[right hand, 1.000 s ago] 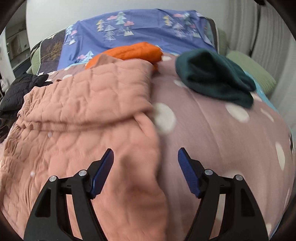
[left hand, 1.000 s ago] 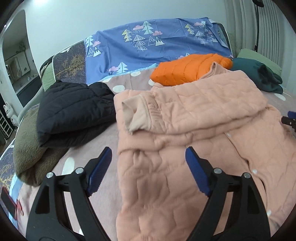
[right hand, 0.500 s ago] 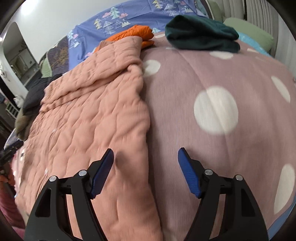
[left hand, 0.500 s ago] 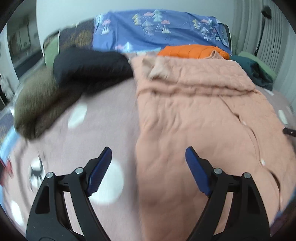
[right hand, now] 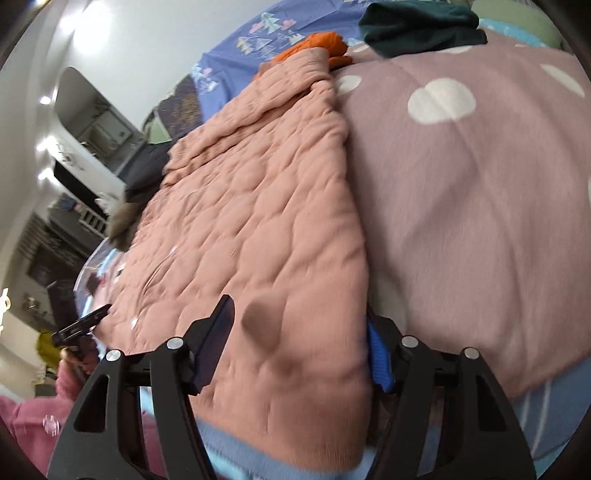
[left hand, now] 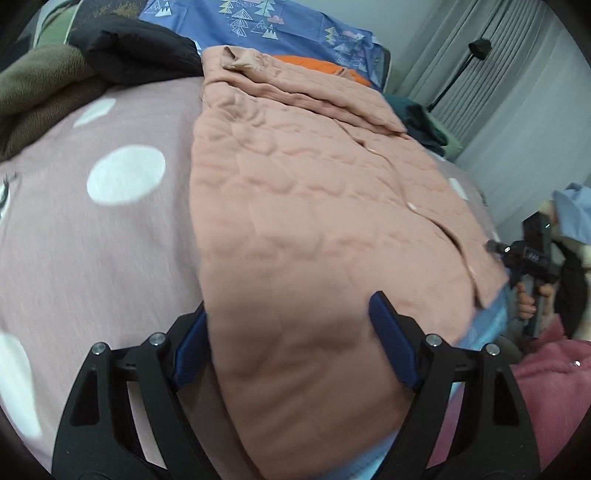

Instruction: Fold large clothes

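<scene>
The peach quilted jacket (left hand: 314, 206) is lying spread along the bed, on a mauve cover with white dots (left hand: 92, 229), its near hem hanging at the bed's edge and one sleeve folded across the far end. The left tongs (left hand: 286, 341) are standing wide apart, straddling the jacket's near left corner: the left pad is sitting at the garment's side edge and the right pad is resting over the quilted top, the fabric bulging between them, not pinched. The right tongs (right hand: 301, 345) are likewise spread wide over the near right corner, one pad on top of the cloth and the other blue pad tucked at the jacket's right edge; nothing is being squeezed there either. Counting garments: one peach jacket, one orange puffer (right hand: 317, 46) beyond it, one dark green garment (right hand: 417, 26), one black jacket (left hand: 136, 51) and one brown fleece (left hand: 40, 85), all lying at the far part of the bed. The left camera is showing the black jacket and brown fleece clearly, plus the other handle gripped in a hand at the right; the right camera is showing the green garment plainly and a room doorway at the left, which the left camera is not catching.
</scene>
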